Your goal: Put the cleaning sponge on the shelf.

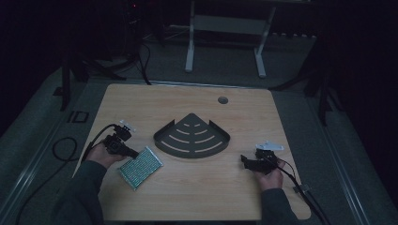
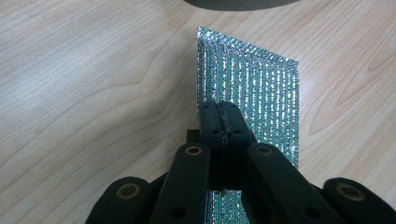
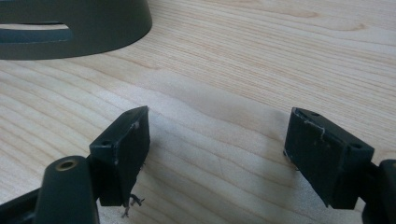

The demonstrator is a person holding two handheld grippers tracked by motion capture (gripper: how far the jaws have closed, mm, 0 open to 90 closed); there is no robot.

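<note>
Dim room, wooden table [image 1: 187, 187]. High view: two forearms enter from below. The left hand [image 1: 101, 153] holds the left gripper [image 1: 134, 154] at one foil pouch [image 1: 141, 167], which lies left of one dark fan-shaped tray [image 1: 192, 137]. The right hand [image 1: 267, 177] holds the right gripper [image 1: 243, 160] low, pointing left. Left gripper view: jaws clamped on the pouch [image 2: 261, 93] edge, gripper [image 2: 220, 119] tilted down; tray rim [image 2: 243, 3] beyond. Right gripper view: gripper [image 3: 217, 140] jaws spread wide over bare wood, grasping nothing; tray [image 3: 93, 28] at upper left.
</note>
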